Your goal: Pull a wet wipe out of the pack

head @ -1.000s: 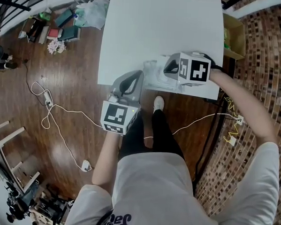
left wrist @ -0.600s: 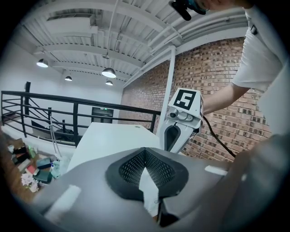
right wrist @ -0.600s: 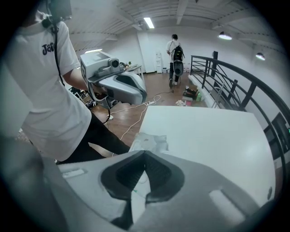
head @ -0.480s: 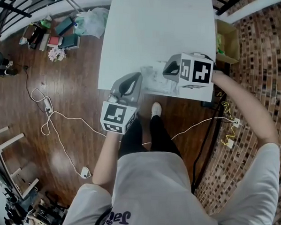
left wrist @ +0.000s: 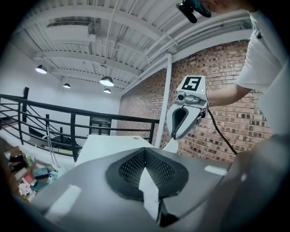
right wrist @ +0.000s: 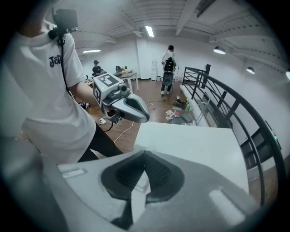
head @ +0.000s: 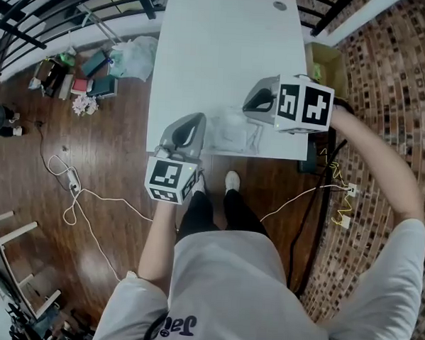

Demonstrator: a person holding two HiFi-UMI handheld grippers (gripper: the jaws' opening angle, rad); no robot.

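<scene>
Right gripper is pinching the wipe, jaws fully together on it, just above the pack. Left gripper is clamping narrow on what looks like the pack's left edge. Pack is lying at the near edge of the table, between both grippers. Box is standing right of the table. Books, bag and cable are lying on the floor to the left, well apart.
</scene>
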